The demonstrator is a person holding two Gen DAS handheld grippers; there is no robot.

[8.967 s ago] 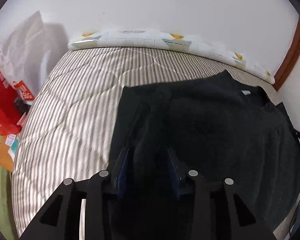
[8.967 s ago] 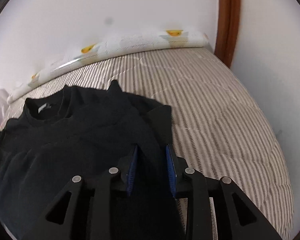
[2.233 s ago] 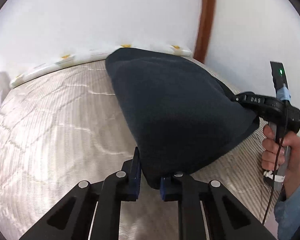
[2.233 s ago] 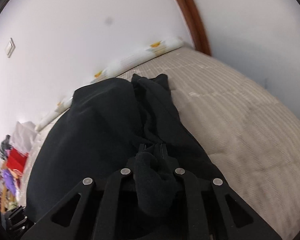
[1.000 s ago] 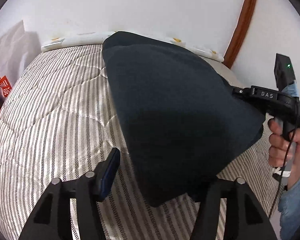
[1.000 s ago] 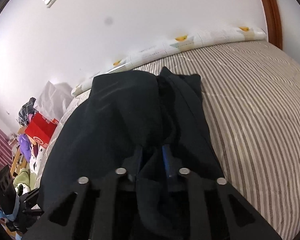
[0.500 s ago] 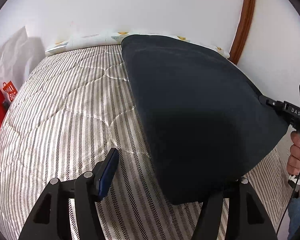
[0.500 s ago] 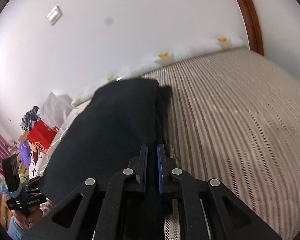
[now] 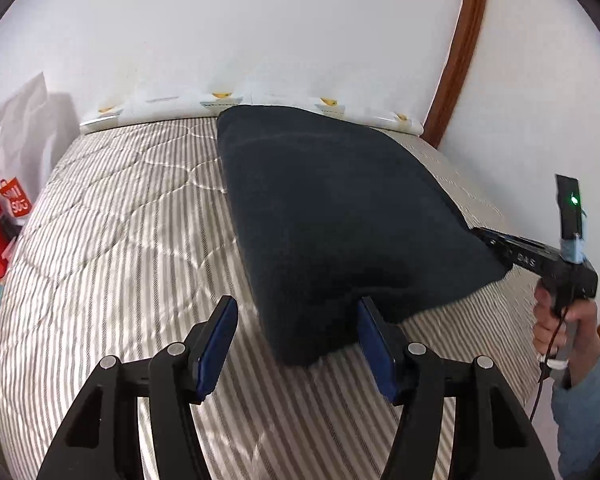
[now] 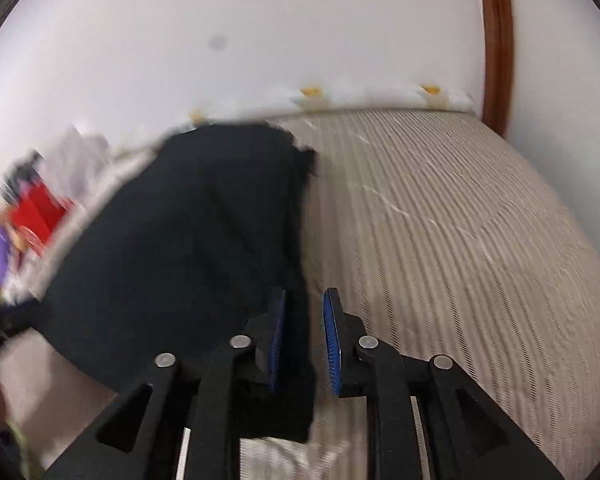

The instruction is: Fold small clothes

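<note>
A folded black sweater point(image 9: 332, 216) lies on the striped bed point(image 9: 112, 240). My left gripper point(image 9: 296, 320) is open, with its blue pads either side of the sweater's near corner and not pinching it. In the right wrist view, which is blurred, the sweater point(image 10: 188, 240) lies to the left. My right gripper point(image 10: 304, 340) is open by a small gap, and the sweater's edge sits between the pads. The right gripper also shows in the left wrist view point(image 9: 500, 246) at the sweater's right corner, held by a hand.
White pillows point(image 9: 260, 100) line the wall at the head of the bed. A wooden door frame point(image 9: 456, 60) stands at the right. Red and white bags point(image 9: 8, 184) sit beside the bed on the left.
My left gripper let go of the sweater's corner about a second ago and stays open. My right gripper was shut on the sweater's edge half a second ago and has now parted. The sweater has settled flatter.
</note>
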